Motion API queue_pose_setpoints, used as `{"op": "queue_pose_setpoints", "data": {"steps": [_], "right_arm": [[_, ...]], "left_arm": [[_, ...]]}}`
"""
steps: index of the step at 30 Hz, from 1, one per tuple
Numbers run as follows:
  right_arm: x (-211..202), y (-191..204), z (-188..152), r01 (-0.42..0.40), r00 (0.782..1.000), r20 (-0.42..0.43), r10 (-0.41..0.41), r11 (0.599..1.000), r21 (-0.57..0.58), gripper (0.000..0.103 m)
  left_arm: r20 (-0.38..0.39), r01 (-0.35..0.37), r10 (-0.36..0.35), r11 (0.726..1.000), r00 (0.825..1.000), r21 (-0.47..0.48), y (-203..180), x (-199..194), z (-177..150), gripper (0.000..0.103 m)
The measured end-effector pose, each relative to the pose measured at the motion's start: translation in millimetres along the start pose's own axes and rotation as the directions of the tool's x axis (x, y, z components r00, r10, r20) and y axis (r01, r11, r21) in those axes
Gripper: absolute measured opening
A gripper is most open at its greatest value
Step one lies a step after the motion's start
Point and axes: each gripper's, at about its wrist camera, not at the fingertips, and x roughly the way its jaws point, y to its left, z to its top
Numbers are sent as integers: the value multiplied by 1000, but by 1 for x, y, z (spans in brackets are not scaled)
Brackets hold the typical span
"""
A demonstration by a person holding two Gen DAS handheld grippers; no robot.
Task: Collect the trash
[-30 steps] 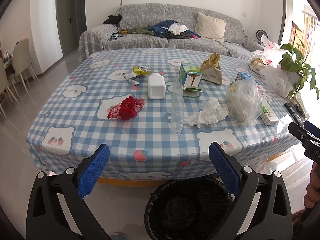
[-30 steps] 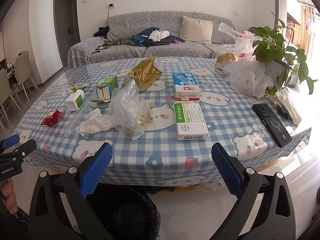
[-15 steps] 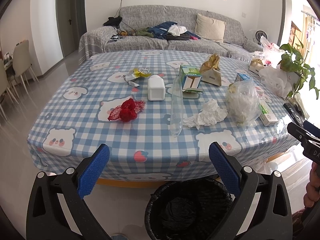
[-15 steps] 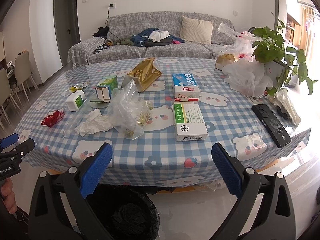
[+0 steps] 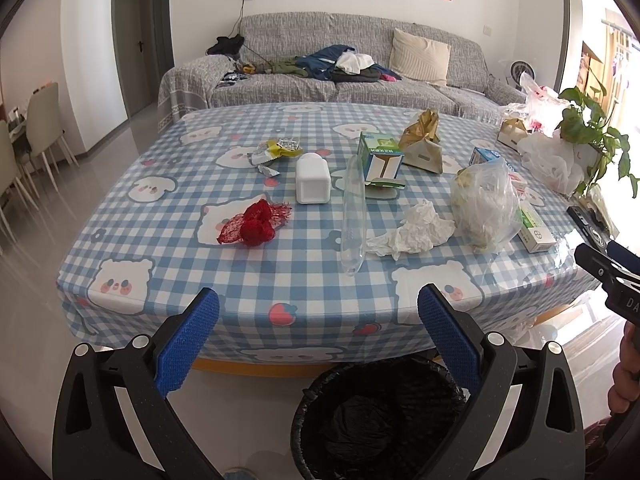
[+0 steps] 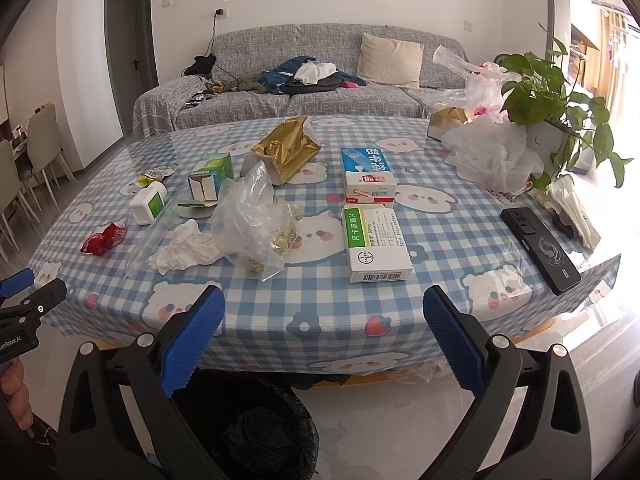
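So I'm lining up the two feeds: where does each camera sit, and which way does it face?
Left wrist: on the left gripper, off the table's near edge, facing the sofa; right gripper at its right edge.
Right wrist: on the right gripper, further right, same heading; left gripper at its left edge.
Both show the crumpled tissue and the bin.
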Motion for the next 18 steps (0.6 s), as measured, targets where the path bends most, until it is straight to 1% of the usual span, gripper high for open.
{"op": "queue_pose_setpoints", "data": {"steps": [10, 18], "right_arm": [[3, 1, 2, -13, 1000, -5, 13, 1000, 2, 96], [27, 16, 15, -25, 1000, -17, 25, 1000, -15, 95]], "left_arm": [[-3, -2, 2, 1000, 1000, 1, 2, 2, 3, 97], [-25, -24, 24, 1000, 999, -19, 19, 27, 15, 97]]}}
